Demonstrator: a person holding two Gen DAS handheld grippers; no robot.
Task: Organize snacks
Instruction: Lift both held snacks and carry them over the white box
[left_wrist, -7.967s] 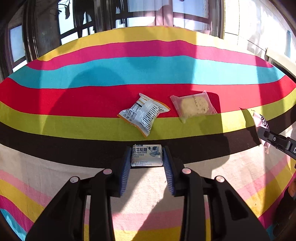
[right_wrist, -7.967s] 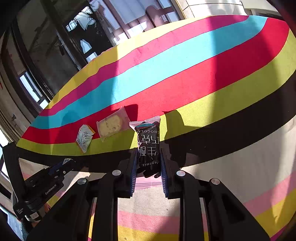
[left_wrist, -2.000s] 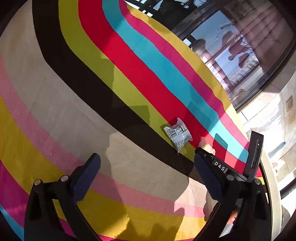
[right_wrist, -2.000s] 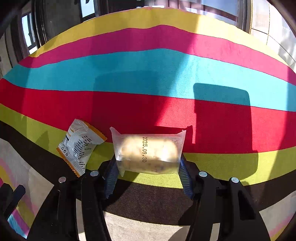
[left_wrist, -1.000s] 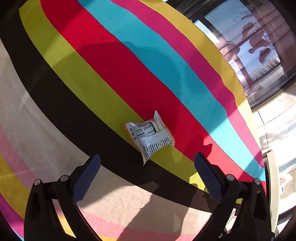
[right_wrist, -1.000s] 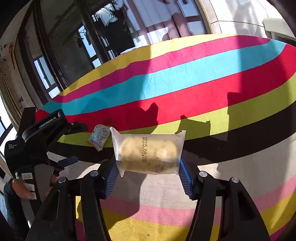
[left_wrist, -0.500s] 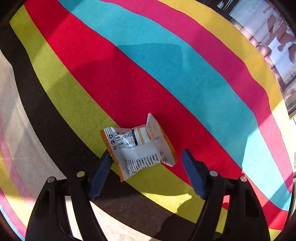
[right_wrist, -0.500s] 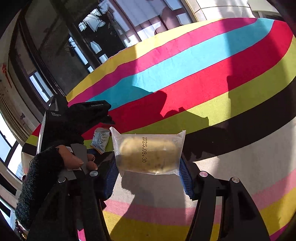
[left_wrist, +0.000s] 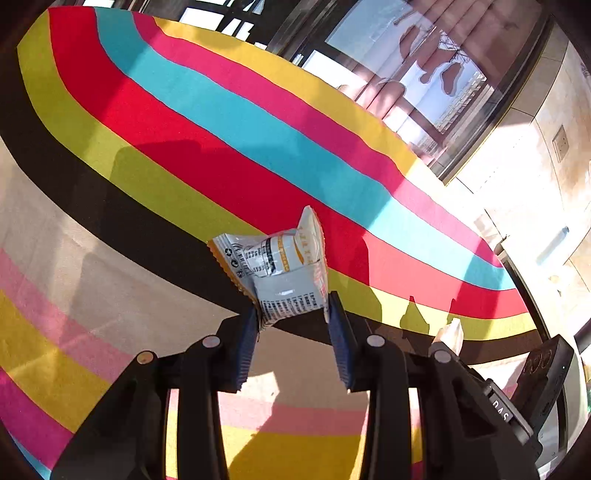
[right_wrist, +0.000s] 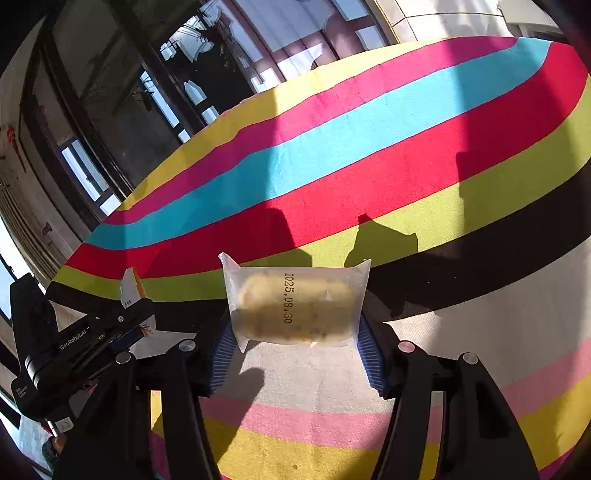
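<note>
Nearby, striped cloth (left_wrist: 155, 173) beneath both held packets.

The surface (left_wrist: 155, 122) wears a cloth banded in yellow, magenta, sky blue, red, lime, black, beige and pale pink. The grey-white packet (left_wrist: 284, 269) has black print and an orange zigzag edge. The clear pouch (right_wrist: 295, 306) holds something tan, perhaps speckled. Black fingers (left_wrist: 341, 347) carry ribbed blue pads.

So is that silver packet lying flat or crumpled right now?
Crumpled: the silver packet is pinched between the left gripper's closing blue pads, one corner folded upward, above the striped cloth.
</note>
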